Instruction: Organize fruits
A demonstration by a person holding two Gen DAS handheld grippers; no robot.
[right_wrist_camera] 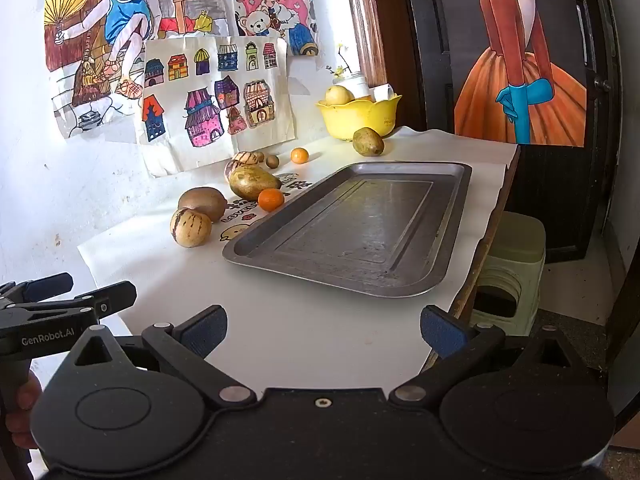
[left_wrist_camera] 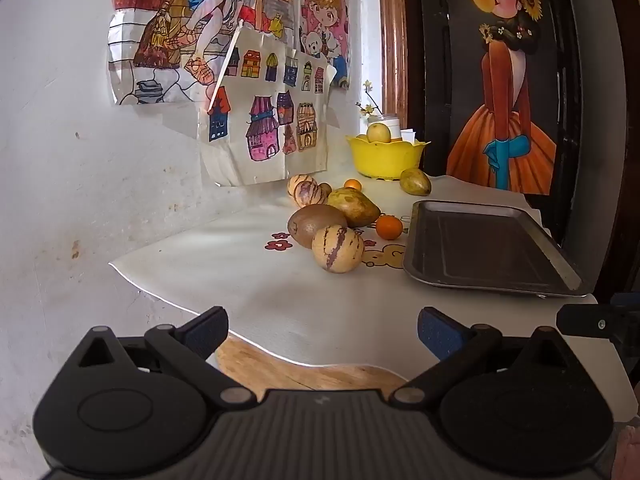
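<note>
Loose fruit lies on the white-covered table: a striped pepino melon (left_wrist_camera: 337, 249) (right_wrist_camera: 191, 227), a brown fruit (left_wrist_camera: 316, 225) (right_wrist_camera: 203, 203), a green-brown mango (left_wrist_camera: 354, 207) (right_wrist_camera: 254, 182), a small orange (left_wrist_camera: 389, 227) (right_wrist_camera: 271, 199), more striped melons (left_wrist_camera: 305, 192) behind, another orange (right_wrist_camera: 299, 155). An empty dark metal tray (left_wrist_camera: 488, 256) (right_wrist_camera: 360, 232) lies to their right. My left gripper (left_wrist_camera: 323, 330) is open and empty at the table's near edge. My right gripper (right_wrist_camera: 323, 330) is open and empty, short of the tray; the left gripper shows at its left (right_wrist_camera: 60, 300).
A yellow bowl (left_wrist_camera: 384, 156) (right_wrist_camera: 358, 118) holding pale fruit stands at the back, a mango (left_wrist_camera: 416, 181) (right_wrist_camera: 368, 141) beside it. Drawings hang on the white wall at left. A green stool (right_wrist_camera: 508, 268) stands right of the table edge, by a dark door.
</note>
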